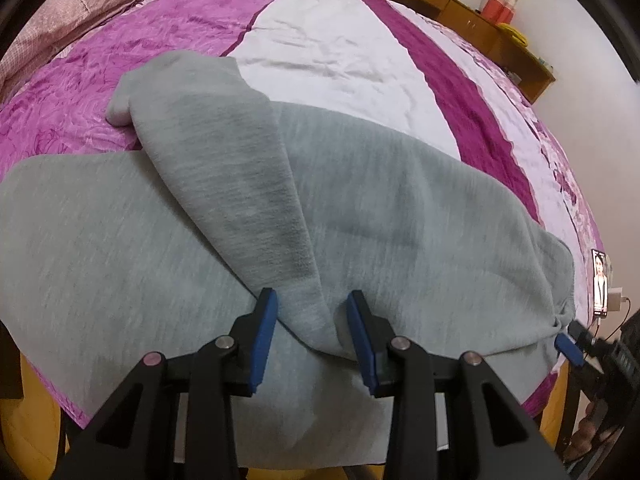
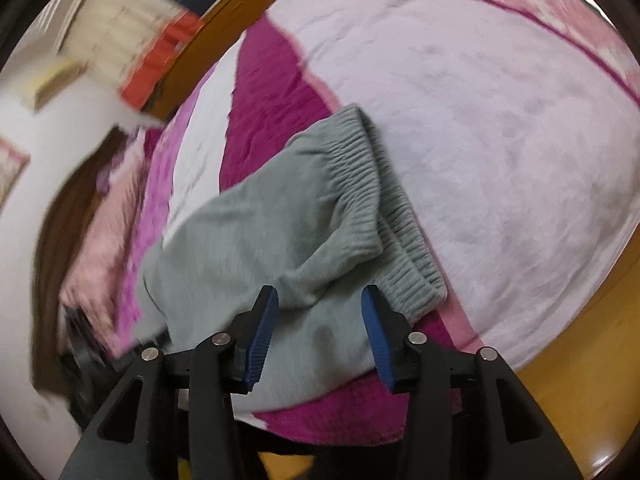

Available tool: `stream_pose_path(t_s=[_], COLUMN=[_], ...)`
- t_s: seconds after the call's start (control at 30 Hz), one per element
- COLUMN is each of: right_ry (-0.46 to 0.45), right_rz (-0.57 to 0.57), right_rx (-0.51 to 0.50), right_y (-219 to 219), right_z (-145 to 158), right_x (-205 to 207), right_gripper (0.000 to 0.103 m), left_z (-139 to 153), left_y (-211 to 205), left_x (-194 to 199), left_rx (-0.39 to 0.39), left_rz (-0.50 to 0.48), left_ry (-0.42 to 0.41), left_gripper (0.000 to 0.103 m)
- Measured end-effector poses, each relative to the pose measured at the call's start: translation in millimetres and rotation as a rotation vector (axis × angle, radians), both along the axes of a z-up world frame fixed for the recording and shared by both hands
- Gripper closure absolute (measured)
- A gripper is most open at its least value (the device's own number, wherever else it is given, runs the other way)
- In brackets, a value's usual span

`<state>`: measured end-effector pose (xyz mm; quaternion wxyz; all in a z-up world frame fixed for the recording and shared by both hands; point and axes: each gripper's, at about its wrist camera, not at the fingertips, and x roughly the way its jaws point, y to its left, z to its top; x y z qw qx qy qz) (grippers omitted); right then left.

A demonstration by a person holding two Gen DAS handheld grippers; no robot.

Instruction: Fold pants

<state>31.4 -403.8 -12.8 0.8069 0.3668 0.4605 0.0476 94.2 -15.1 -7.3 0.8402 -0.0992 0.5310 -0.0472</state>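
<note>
While grey pants (image 1: 360,200) sprawl over bedspread (image 1: 160,40), both grippers gape above fabric.

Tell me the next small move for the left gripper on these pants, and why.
Probably close the left gripper on the raised fold of the grey pants. Its pads stand apart on either side of that ridge without pressing it, and one leg lies crooked across the other, so it likely needs gripping to straighten.

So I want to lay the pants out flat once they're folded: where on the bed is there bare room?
The white stripe of the bedspread, beyond the grey pants and left of the dark magenta band, is bare. So is the pale spread right of the waistband. The near edge is crowded: pants, left gripper, right gripper. A pink quilt fills the far left corner.
</note>
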Motion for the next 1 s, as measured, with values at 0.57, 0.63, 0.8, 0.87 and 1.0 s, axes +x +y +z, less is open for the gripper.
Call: stream_pose_path(t_s=[0.57,0.63,0.8,0.87,1.0], right_ry=[0.037,0.030,0.026,0.026,0.041], right_rz=[-0.068,-0.068,-0.056,-0.040,-0.038], right_rx=[0.066,0.064,0.032,-0.003,-0.072], right_y=[-1.1,-0.9,2.5,6.9,9.9], right_z=[-26.2,-27.2,-27.2,-24.5,-15.2], right_x=[29.2,27.0,27.0,26.6,26.5], right_gripper=[0.061,0.061,0.061,0.062,0.082], left_z=[-5.2,-4.4,-3.0,-0.4,10.4], left_y=[-2.3,-2.3,5.0,8.7,14.4], left_x=[3.5,3.5,3.9,3.3,-0.9], left_rx=[0.019,0.029,0.016,-0.007,-0.036], left_rz=[-0.021,-0.021,-0.011,-0.010,-0.014], left_ry=[-0.026,-0.031,-0.031,-0.032,-0.051], left_gripper=[0.066,0.072,0.090,0.095,0.097])
